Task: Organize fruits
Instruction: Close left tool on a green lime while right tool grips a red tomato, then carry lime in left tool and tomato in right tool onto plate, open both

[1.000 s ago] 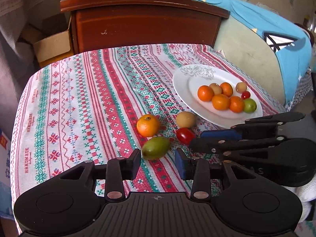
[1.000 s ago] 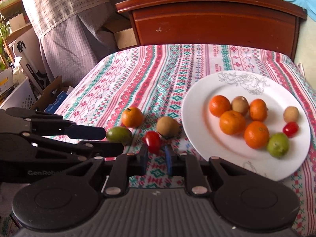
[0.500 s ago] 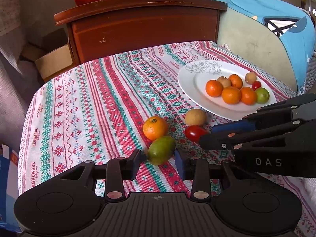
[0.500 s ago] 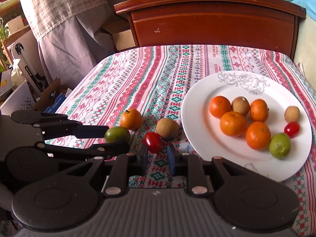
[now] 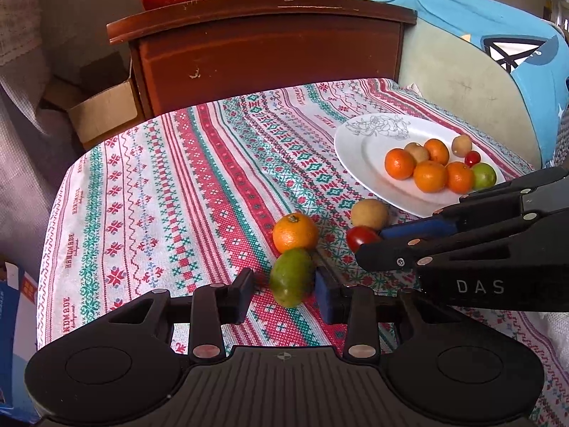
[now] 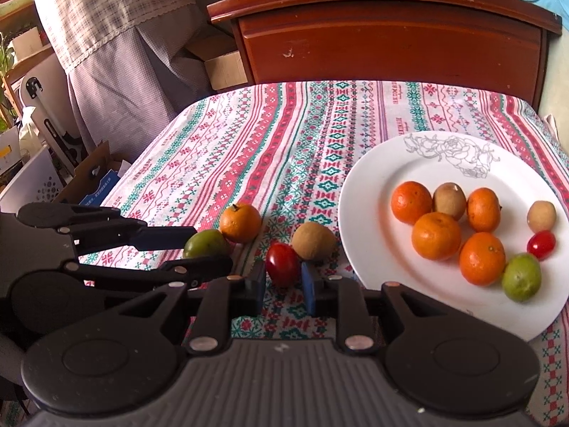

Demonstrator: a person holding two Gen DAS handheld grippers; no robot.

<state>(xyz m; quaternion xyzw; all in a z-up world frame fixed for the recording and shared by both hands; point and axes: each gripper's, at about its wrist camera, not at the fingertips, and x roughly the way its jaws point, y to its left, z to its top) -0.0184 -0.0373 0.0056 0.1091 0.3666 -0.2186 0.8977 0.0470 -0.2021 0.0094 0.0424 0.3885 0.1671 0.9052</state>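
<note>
Left wrist view: the left gripper (image 5: 284,293) stands narrow around the green fruit (image 5: 292,277). The blue pad on the right touches the fruit; a sliver of cloth shows between the fruit and the other pad, so no firm clamp is confirmed. An orange (image 5: 295,232) lies just beyond, touching the green fruit. The brown fruit (image 5: 369,213) sits near the rim of the white plate (image 5: 359,142). The right gripper (image 5: 371,240) enters from the right, its tips at the cherry tomato (image 5: 361,236). The patterned tablecloth (image 5: 160,192) is bare across the left half up to its edge. The wooden cabinet (image 5: 266,53) stands past the far edge.

Right wrist view: the right gripper's (image 6: 282,284) jaws are nearly shut, one pad on each side of the cherry tomato (image 6: 282,263), which rests on the cloth. The brown fruit (image 6: 313,241) lies directly behind it. The plate (image 6: 373,256) lies just to the right, its near portion bare.

Only this view shows the curtain (image 6: 117,35) and floor clutter off the table's left edge. Only the left view shows the blue cushion (image 5: 498,46).
</note>
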